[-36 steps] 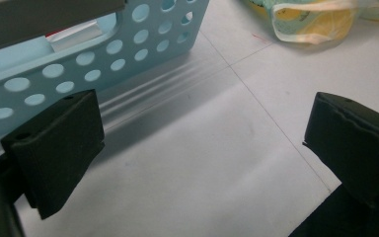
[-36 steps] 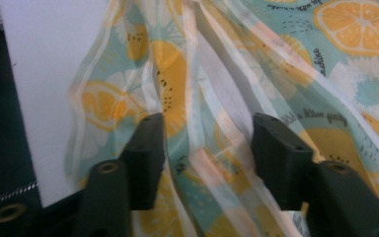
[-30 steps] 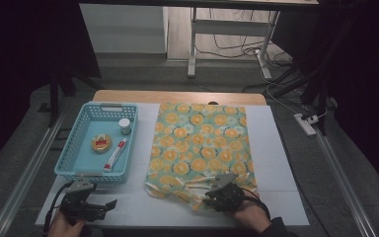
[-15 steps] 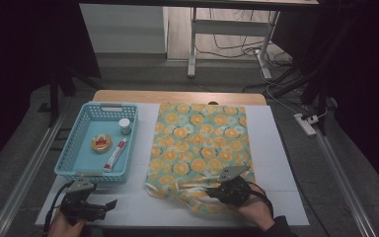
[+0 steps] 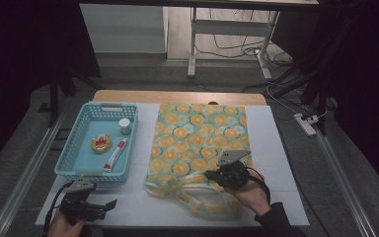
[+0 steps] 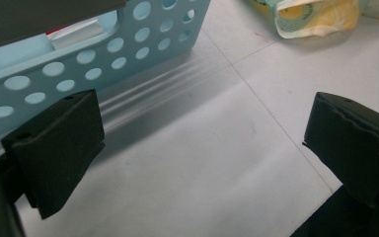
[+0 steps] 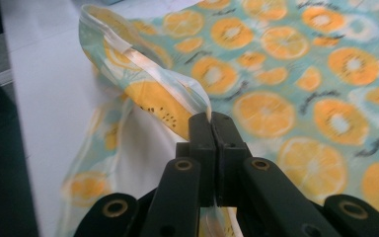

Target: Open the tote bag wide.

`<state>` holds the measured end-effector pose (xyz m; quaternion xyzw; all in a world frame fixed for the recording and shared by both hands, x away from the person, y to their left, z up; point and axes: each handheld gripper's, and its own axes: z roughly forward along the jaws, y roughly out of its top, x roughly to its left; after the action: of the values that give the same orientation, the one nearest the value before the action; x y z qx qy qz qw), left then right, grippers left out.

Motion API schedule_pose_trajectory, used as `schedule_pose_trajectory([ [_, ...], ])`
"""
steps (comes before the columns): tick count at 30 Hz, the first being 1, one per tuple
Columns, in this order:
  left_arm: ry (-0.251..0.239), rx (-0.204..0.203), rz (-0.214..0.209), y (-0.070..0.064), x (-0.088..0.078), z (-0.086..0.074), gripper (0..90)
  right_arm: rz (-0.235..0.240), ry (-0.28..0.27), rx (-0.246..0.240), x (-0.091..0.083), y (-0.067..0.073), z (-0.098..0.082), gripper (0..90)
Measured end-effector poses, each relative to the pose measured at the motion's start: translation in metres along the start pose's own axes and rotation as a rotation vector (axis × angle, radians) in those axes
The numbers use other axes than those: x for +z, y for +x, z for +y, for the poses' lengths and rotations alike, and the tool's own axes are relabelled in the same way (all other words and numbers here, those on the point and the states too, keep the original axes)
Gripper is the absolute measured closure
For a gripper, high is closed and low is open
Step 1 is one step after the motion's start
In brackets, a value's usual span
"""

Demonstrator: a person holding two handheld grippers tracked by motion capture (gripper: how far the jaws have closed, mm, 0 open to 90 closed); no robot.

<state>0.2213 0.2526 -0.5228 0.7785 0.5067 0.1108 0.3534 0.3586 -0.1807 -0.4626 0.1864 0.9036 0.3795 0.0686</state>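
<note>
Pinching the near hem of the cloth (image 7: 187, 106), the right hand-held gripper (image 7: 210, 121) has just closed tight on it. That edge is raised; the rest lies flat on the surface (image 5: 276, 148), the fold barely begun. The left hand-held gripper (image 6: 202, 143) rests wide open, empty.

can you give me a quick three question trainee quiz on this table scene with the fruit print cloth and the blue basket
1. True or false: the right gripper is shut on the near hem of the teal cloth printed with orange slices.
2. How do the left gripper's jaws stand? A) wide apart over bare white table B) shut on the cloth C) shut on the basket rim
3. Name the three things lying in the light blue perforated plastic basket.

Key
1. True; the hem is pinched and lifted into a fold.
2. A
3. A small white-capped jar, a round orange-and-red item, and a red-and-white tube.
</note>
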Motion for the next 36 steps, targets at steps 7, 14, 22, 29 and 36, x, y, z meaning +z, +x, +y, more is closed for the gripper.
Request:
schedule_pose_trajectory([
  [7, -0.001, -0.002, -0.001, 0.000, 0.000, 0.000, 2.1, -0.026, -0.011, 0.009, 0.011, -0.022, 0.019, 89.2],
  [14, -0.002, -0.003, 0.000, 0.001, 0.000, 0.000, 2.1, -0.052, -0.020, 0.018, 0.022, -0.041, 0.033, 89.2],
  [22, -0.001, -0.008, -0.001, 0.001, 0.000, 0.000, 2.2, -0.090, -0.049, 0.053, 0.028, -0.067, 0.047, 89.2],
  [29, -0.003, -0.011, -0.003, 0.001, 0.000, 0.000, 2.2, -0.115, -0.055, 0.078, 0.040, -0.088, 0.055, 89.2],
  [36, 0.001, -0.012, -0.004, 0.001, 0.000, 0.000, 2.3, -0.132, -0.039, 0.096, 0.056, -0.106, 0.054, 89.1],
])
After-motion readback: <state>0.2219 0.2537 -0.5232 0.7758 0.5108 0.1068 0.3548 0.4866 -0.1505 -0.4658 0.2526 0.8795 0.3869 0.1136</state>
